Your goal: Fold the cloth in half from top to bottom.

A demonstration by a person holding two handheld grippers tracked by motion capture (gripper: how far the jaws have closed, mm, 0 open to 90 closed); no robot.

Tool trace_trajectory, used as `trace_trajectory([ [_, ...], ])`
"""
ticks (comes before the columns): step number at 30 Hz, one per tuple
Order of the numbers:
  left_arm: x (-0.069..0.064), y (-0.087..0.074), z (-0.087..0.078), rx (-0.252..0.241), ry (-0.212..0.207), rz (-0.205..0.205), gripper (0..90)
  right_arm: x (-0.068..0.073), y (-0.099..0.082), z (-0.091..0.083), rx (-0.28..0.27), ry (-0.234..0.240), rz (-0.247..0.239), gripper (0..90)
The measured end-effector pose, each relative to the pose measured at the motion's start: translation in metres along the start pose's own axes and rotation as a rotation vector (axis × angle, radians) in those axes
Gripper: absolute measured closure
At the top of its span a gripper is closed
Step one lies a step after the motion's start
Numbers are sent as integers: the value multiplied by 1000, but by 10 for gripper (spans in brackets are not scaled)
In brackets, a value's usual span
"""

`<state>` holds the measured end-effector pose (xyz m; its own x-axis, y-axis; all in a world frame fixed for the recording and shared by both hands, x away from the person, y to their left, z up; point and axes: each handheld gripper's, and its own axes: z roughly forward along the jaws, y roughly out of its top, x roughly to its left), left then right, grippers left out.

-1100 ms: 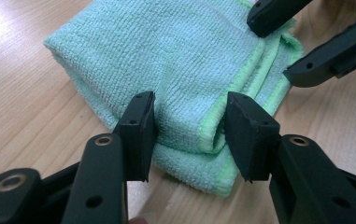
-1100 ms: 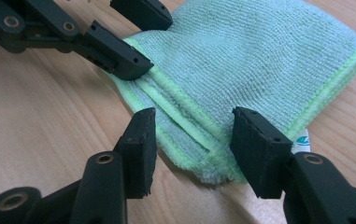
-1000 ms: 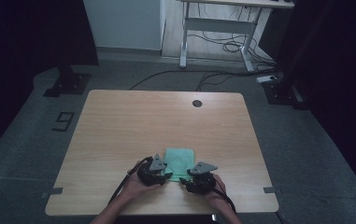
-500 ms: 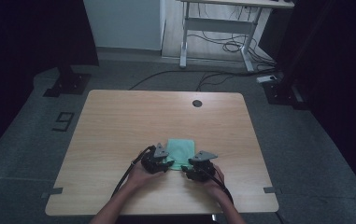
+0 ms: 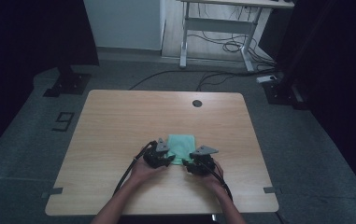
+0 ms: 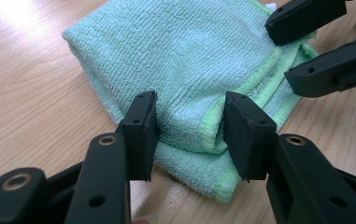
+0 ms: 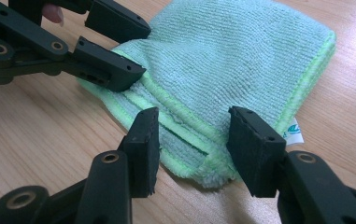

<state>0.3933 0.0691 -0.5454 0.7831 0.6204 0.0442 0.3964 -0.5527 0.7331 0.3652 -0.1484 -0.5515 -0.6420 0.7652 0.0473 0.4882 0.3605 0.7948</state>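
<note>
— Where's the cloth?

— The folded green cloth [image 5: 181, 147] lies flat on the wooden counter [image 5: 119, 121], toward the person's edge, about midway across. It's folded into several layers, with lighter green stitched edges stacked at the near end and a small white label [image 7: 294, 131] poking out at one corner.

— And the grippers?

— Both are at its near edge. The left gripper [image 6: 190, 129] sits at the near left corner; its jaws straddle a bunched fold of cloth, and the pads seem to touch the fabric on both sides, so I'd call that pinching the cloth. The right gripper [image 7: 194, 140] is at the near right corner, jaws either side of the layered hem, one pad against the edge; whether it is truly squeezing, I cannot tell.

— How close are they?

— Near each other, side by side, each visible in the other's view, tips over the cloth.

— Anything else?

— A round dark hole [image 5: 197, 103] at the far side of the counter, well apart.
</note>
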Motion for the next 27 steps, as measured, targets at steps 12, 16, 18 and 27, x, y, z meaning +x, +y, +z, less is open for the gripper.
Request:
trace_trajectory([
  [12,-2,4,-12,-56,16,-24,536,3,0,-6,-40,3,-8,496],
  [16,-3,8,-25,-98,23,-25,533,6,0,-12,-70,7,-12,478],
  [18,-4,9,-31,-114,24,-28,526,7,1,-15,-86,7,-4,477],
  [27,-10,11,-50,-152,27,-25,509,12,1,-28,-140,16,-3,470],
])
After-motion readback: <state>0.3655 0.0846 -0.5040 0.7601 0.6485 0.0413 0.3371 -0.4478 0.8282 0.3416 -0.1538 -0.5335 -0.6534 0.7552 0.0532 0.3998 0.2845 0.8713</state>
